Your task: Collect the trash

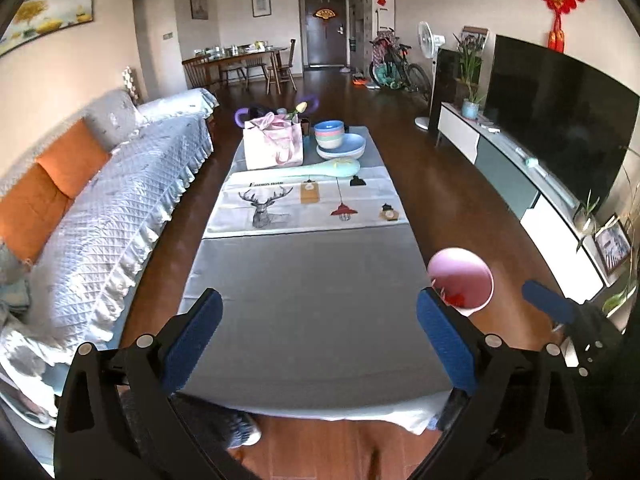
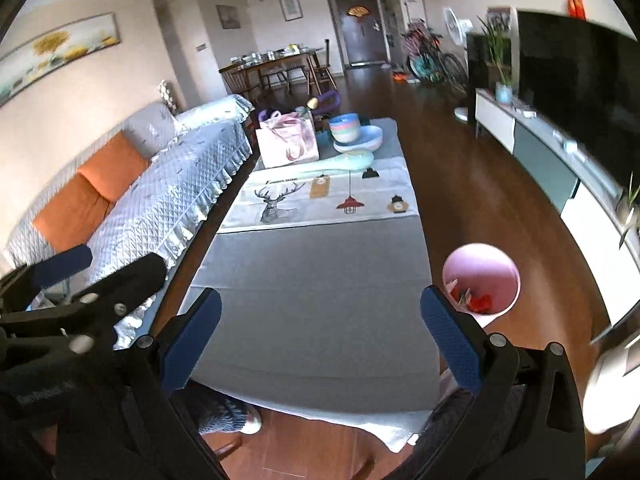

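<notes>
In the left wrist view, the left gripper [image 1: 320, 334] hangs over the grey-clothed coffee table [image 1: 304, 300], fingers wide apart and empty. The round pink plastic trash bin [image 1: 461, 282] stands upright on the brown floor just beside the table's right edge, mouth upward, red scraps inside.

In the right wrist view, the right gripper [image 2: 321, 334] is likewise spread, holding nothing. The bin [image 2: 482, 280] sits beyond its right finger. A pink bag [image 2: 288, 142] and stacked pastel bowls [image 2: 346, 126] stand at the far end.
</notes>
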Available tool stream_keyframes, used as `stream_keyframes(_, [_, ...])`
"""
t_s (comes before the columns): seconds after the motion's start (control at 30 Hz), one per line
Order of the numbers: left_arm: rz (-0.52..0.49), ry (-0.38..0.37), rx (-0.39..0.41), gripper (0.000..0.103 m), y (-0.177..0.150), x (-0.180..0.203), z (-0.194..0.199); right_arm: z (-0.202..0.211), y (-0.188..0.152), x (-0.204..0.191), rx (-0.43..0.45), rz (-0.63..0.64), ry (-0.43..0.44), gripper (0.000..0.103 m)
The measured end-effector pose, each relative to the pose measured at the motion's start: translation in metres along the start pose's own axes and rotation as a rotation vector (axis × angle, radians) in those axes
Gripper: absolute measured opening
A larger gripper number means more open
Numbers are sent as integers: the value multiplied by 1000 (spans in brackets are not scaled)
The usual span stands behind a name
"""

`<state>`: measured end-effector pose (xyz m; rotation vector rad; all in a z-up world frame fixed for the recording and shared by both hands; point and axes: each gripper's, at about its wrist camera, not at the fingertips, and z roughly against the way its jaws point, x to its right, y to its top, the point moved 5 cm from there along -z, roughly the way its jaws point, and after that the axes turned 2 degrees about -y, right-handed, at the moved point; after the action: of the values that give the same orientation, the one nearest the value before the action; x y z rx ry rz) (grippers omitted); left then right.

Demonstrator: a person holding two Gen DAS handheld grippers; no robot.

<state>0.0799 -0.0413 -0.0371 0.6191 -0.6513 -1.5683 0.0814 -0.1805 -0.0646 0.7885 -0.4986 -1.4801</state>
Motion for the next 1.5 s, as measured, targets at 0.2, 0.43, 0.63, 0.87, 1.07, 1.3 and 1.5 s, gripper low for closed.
stream_keyframes(0.2, [-9,9,-2,94,-3,-9,9,8,-5,-15,-20,-6,-10,98])
stream_keyframes(0.43, [6,13,9,95,-8,-12,17,16,-7,-29,-11,17,-29,98])
stream_keyframes(0.63, [26,25,-13,94,-13,-16,17,13,-8,-32,-34,23,-38,98])
stream_keyframes(0.87, [26,35,-21,95,-17,-17,18,11,-9,-31,-44,24,-33,98])
stream_keyframes(1.07, [13,23,-23,95,-17,-16,19,12,-11,-29,-43,17,-41,98])
stream_keyframes(1.3, [9,16,-11,94,-18,-13,21,13,-15,-26,-31,10,-54,98])
stream_keyframes(1.5, [14,20,-13,94,-20,-14,21,13,-15,-28,-33,15,-50,98])
